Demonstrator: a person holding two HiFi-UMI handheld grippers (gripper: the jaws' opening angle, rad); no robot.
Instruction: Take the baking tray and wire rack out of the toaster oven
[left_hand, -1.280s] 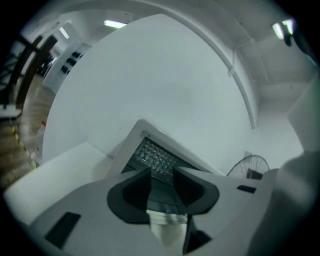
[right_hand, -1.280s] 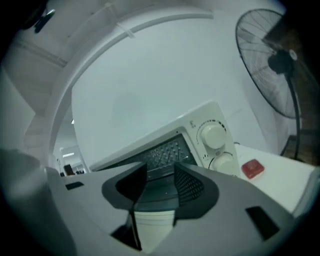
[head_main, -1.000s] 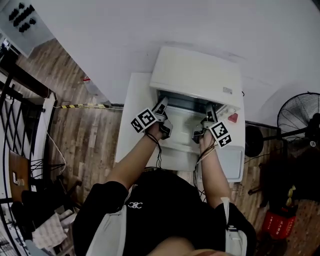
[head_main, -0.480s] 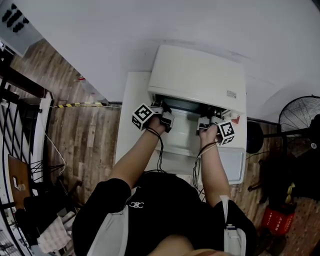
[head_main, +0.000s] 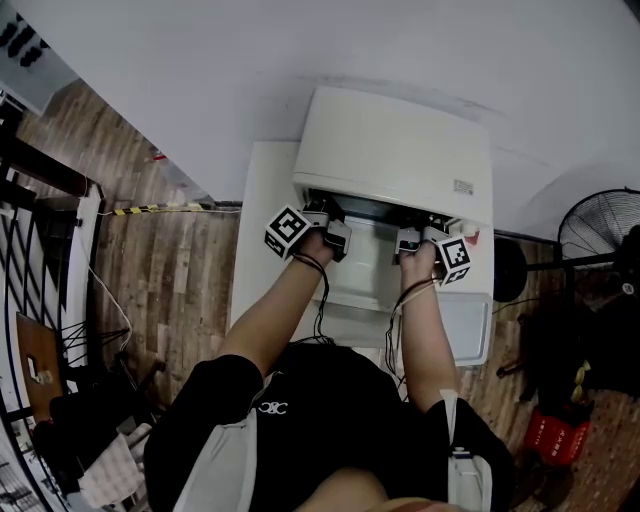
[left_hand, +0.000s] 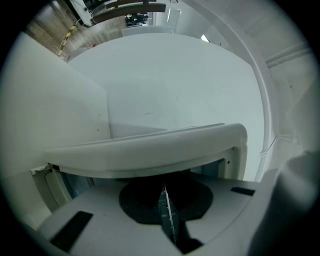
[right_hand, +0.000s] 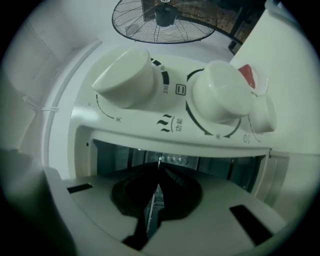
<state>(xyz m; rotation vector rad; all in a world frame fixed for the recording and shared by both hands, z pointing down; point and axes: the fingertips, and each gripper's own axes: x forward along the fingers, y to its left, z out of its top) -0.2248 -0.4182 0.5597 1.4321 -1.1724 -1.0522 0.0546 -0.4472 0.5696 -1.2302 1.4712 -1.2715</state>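
Both jaws just clamped shut: left gripper (head_main: 329, 220) and right gripper (head_main: 418, 234) each pinch a thin metal edge standing between them. I read it as the front lip of the baking tray (left_hand: 165, 214); the rest runs beyond the jaws into the toaster oven (head_main: 395, 155). Risks: a shallow bite slips off, or an uneven pull skews it and it jams. Can't tell tray from wire rack. Cavity past the jaws is dark, and the oven top hides it from above.

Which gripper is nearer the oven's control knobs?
Right: the right gripper sits beside the knobs; left gripper is across the opening. Both jaws just closed on a thin metal edge.
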